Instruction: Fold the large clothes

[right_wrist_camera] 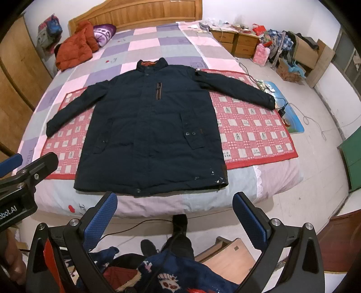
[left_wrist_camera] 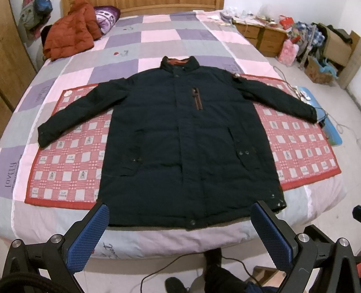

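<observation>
On the bed, patchwork cover of pink, lilac and grey squares, wooden headboard at the far edge; red checked mat laid across the near half, reaching toward both side edges; dark navy coat spread flat, front up, on the mat at the middle of the bed, collar toward the headboard, hem just short of the near edge, both sleeves stretched out toward the side edges; orange padded jacket heaped at the far left corner, a purple patterned pillow touching it; left gripper, blue-padded fingers spread wide, nothing between them, held off the near edge, apart from the hem; right gripper, fingers likewise spread wide and empty, off the same edge.
</observation>
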`<state>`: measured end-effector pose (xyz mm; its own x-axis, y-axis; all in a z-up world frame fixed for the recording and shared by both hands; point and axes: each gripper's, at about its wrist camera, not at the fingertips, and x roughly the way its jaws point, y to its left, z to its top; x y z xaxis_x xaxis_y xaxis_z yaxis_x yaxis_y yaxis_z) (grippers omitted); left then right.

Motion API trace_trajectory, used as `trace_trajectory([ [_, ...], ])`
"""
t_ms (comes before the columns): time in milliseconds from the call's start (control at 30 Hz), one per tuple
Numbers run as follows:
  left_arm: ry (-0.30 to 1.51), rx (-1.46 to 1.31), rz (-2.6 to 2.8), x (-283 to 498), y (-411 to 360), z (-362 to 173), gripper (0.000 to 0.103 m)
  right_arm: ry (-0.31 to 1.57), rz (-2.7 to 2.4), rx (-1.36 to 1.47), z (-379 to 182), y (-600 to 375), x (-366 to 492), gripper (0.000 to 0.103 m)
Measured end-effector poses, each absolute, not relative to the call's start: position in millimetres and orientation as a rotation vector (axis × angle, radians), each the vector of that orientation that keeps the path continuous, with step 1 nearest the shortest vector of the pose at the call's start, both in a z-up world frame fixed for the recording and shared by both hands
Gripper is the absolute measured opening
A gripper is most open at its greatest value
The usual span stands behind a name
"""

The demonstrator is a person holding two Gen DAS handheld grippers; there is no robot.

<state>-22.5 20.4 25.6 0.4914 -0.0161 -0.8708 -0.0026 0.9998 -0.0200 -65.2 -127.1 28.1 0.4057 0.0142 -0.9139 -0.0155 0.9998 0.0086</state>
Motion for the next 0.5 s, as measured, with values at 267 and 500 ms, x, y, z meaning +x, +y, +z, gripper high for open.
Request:
trace_trajectory([
  [267, 1.056, -0.025, -0.006, -20.5, 26.7, 27.3, 0.103, 1.151, 0.019, -0.001, 28.0, -125.2, -66.2, 0.103],
  [500, 1.061, -0.042, 0.005, -11.9, 39.8, 25.2, 0.103, 1.157, 0.024, -0.008, 31.2, -110.9, -61.4, 0.103],
])
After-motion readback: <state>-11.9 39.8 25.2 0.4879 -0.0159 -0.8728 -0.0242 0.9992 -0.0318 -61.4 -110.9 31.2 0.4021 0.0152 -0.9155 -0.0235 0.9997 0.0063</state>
